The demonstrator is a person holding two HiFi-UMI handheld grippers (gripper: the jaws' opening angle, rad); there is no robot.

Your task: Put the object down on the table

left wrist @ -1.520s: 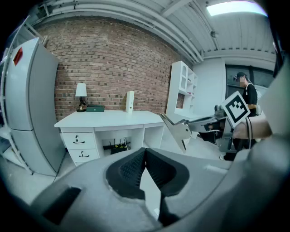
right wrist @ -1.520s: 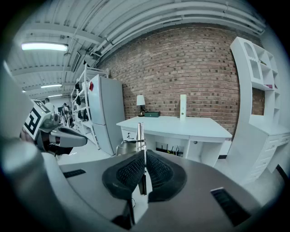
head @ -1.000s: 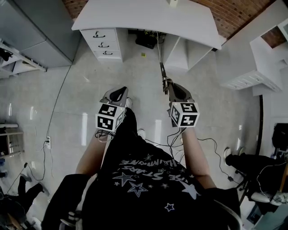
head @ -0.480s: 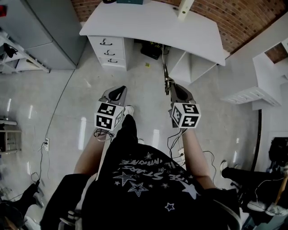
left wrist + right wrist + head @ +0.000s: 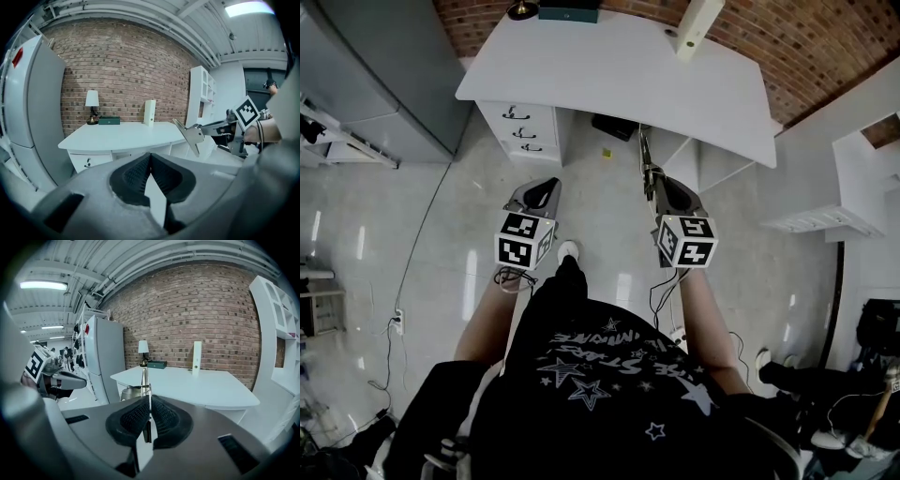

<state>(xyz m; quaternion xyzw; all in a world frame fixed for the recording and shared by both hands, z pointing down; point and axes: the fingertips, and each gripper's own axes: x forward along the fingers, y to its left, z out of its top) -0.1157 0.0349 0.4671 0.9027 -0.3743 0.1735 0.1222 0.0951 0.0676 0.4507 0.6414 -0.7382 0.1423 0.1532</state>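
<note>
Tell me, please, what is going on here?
A person holds a gripper in each hand, facing a white desk across a stretch of floor. The right gripper is shut on a thin metal utensil that sticks out ahead of it. The left gripper is shut and empty. The utensil is not yet on the desk.

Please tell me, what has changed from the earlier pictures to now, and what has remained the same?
The person has walked toward the white desk. The head view now shows more of its top, with the lamp and the green box at its back. Nothing was taken hold of or let go. The right gripper stays shut on the metal tool, and the left gripper stays shut and empty.
</note>
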